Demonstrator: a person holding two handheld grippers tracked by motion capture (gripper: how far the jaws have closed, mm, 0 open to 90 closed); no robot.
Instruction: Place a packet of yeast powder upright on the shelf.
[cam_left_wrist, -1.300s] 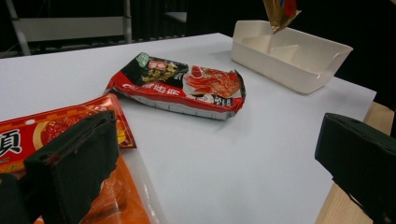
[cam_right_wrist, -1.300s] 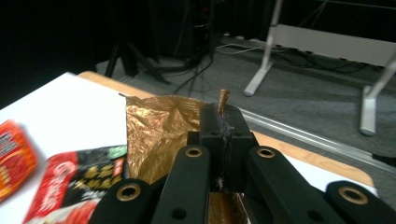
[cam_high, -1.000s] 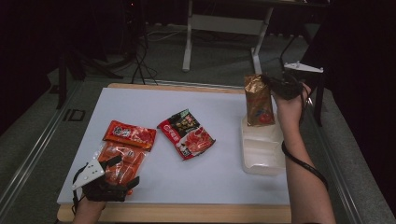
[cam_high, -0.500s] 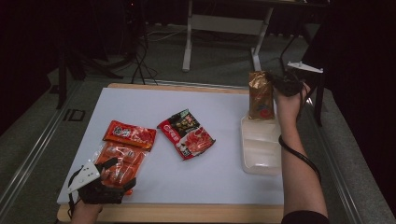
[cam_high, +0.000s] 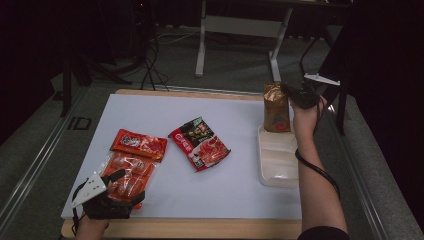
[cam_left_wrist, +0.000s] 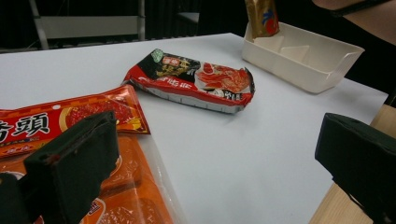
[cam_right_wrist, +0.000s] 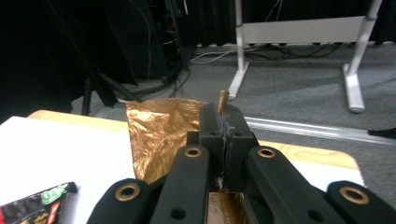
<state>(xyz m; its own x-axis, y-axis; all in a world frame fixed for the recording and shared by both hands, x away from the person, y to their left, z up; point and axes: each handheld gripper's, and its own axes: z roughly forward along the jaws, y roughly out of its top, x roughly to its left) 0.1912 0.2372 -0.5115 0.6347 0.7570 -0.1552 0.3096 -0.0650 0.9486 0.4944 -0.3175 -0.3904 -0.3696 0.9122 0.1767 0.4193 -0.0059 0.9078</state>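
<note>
Gripping the top edge of a shiny gold foil snack pouch (cam_high: 276, 107), the right gripper (cam_high: 296, 96) holds it upright at the far end of a cream rectangular plastic tray (cam_high: 278, 162) on the right side of a white tabletop (cam_high: 200, 125); whether the pouch's bottom touches the tray floor cannot be told. From the right gripper view, the 2 black jaws are pressed tight together on the crinkled gold foil (cam_right_wrist: 161, 135), a thin strip of it sticking up just above them. At the near left corner of the table, the left gripper (cam_high: 116, 190) rests with its jaws spread wide over a clear-wrapped orange packet (cam_high: 129, 172), 1 black pad (cam_left_wrist: 74, 161) lying on that packet and the other off toward the table's wooden edge, nothing clamped between them. Just beyond lies a flat red and orange packet with printed characters (cam_high: 138, 144), overlapping the orange packet's far end. Near the middle of the table sits a red, black and green food packet (cam_high: 199, 142), well apart from the tray
</note>
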